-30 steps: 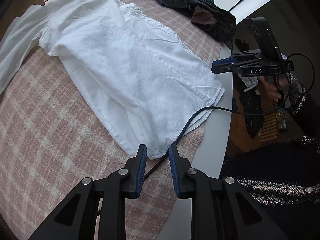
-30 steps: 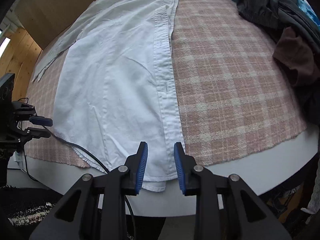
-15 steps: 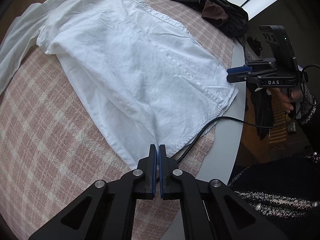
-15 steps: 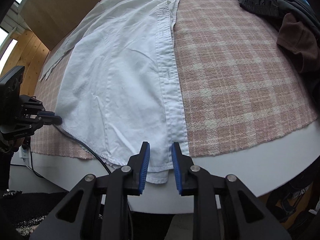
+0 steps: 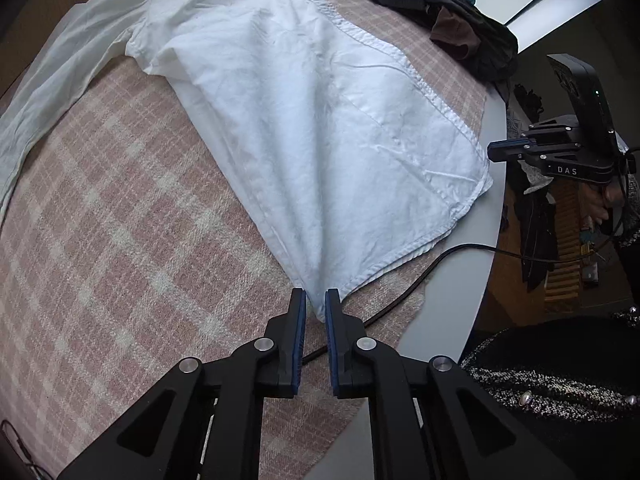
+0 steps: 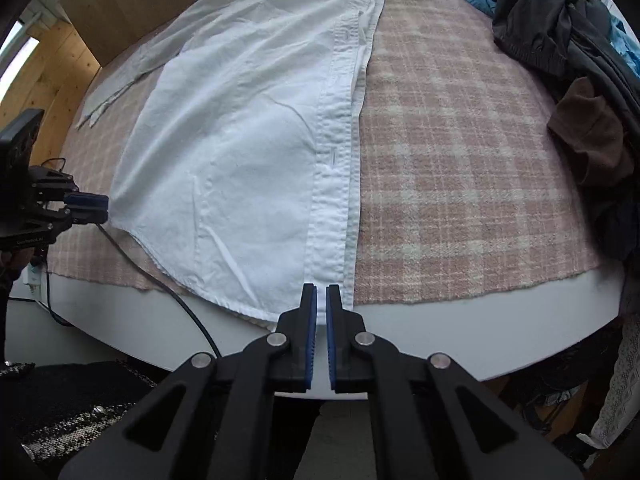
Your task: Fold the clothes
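Note:
A white button-up shirt (image 5: 320,128) lies spread on a pink plaid blanket (image 5: 120,248); it also shows in the right wrist view (image 6: 240,168). My left gripper (image 5: 316,304) is shut on the shirt's near hem corner, and the cloth is drawn taut toward it. My right gripper (image 6: 321,296) is shut on the bottom of the button placket at the other hem corner, by the table edge. Each gripper shows in the other's view, the right one (image 5: 504,149) and the left one (image 6: 90,206).
A pile of dark clothes (image 6: 580,60) with a brown garment and blue fabric lies at the blanket's far right. A black cable (image 5: 400,300) runs over the white round table edge (image 6: 440,332). The shirt's sleeve (image 5: 48,96) trails off to the left.
Both grippers closed on the shirt's hem corners: the left shut first, the right after it. The hem is now pulled slightly toward the table edge and the cloth is tauter.

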{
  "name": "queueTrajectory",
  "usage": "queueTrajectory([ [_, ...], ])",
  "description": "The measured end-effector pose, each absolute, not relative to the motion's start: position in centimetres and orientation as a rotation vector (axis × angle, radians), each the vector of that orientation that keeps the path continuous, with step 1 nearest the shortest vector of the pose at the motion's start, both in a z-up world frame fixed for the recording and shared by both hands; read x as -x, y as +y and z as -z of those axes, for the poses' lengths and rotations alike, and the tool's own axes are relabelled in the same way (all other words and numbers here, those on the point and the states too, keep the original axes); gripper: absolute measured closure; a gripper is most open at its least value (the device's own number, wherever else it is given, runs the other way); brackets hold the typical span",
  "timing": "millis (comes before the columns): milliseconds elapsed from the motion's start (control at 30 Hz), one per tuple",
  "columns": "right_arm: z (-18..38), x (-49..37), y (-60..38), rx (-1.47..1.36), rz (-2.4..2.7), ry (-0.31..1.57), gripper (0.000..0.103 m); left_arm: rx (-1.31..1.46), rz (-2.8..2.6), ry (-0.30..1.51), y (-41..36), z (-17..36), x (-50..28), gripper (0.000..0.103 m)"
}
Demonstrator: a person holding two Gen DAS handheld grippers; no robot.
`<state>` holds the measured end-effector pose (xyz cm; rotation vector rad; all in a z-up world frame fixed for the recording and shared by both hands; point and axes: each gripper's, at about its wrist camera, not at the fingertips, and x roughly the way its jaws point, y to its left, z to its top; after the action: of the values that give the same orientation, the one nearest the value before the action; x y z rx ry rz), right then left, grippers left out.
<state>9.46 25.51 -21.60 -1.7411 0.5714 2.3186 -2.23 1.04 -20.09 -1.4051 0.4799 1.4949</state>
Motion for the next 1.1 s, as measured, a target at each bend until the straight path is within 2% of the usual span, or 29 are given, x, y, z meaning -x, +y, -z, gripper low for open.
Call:
queueTrajectory([
  [33, 20.7, -8.8, 26.4, 1.695, -2.344, 0.588, 0.07, 1.385, -1.514, 0.476, 1.1, 18.7, 2.4, 0.087],
  [67, 20.4, -7.7, 27.1, 1.662, -2.366, 0.587, 0.056, 1.363, -1.533, 0.477, 1.2, 17.3, 2.5, 0.087],
  [200, 19.2, -3.4, 29.7, 1.567, -2.446, 0.573, 0.059, 1.295, -1.556, 0.455, 2.9, 14.9, 2.6, 0.087],
  [267, 18.5, -1.4, 30.8, 1.572, -2.483, 0.552, 0.089, 1.267, -1.567, 0.463, 4.2, 14.3, 2.1, 0.087],
  [300, 18.1, -0.4, 31.4, 1.574, -2.502, 0.542, 0.094, 1.252, -1.575, 0.455, 5.1, 14.0, 1.7, 0.087],
  [333, 17.8, 0.6, 32.0, 1.576, -2.52, 0.532, 0.095, 1.237, -1.582, 0.444, 6.1, 13.6, 1.3, 0.087],
  [500, 16.0, 5.5, 34.9, 1.585, -2.614, 0.477, 0.093, 1.213, -1.642, 0.388, 12.6, 13.8, 0.8, 0.083],
  [600, 16.8, 9.5, 39.0, 1.623, -2.659, 0.467, 0.08, 1.281, -1.705, 0.334, 17.1, 15.7, 1.6, 0.083],
  [633, 17.3, 10.9, 40.4, 1.647, -2.662, 0.475, 0.072, 1.308, -1.72, 0.314, 18.3, 16.5, 1.8, 0.083],
  [667, 17.9, 12.3, 41.4, 1.662, -2.671, 0.48, 0.07, 1.334, -1.734, 0.296, 19.4, 17.3, 2.0, 0.083],
  [800, 20.2, 18.2, 44.8, 1.715, -2.699, 0.497, 0.07, 1.5, -1.776, 0.255, 22.0, 20.9, 2.1, 0.083],
  [867, 21.3, 21.2, 46.2, 1.737, -2.709, 0.503, 0.07, 1.54, -1.798, 0.235, 22.1, 21.5, 1.7, 0.083],
  [933, 22.4, 23.6, 47.0, 1.759, -2.681, 0.491, 0.068, 1.574, -1.821, 0.215, 22.0, 22.0, 1.3, 0.078],
  [1067, 24.6, 28.4, 48.7, 1.803, -2.625, 0.475, 0.064, 1.623, -1.857, 0.166, 21.9, 22.4, 1.0, 0.078],
  [1100, 25.0, 29.0, 49.3, 1.811, -2.626, 0.546, 0.064, 1.632, -1.864, 0.157, 21.9, 22.4, 1.0, 0.078],
])
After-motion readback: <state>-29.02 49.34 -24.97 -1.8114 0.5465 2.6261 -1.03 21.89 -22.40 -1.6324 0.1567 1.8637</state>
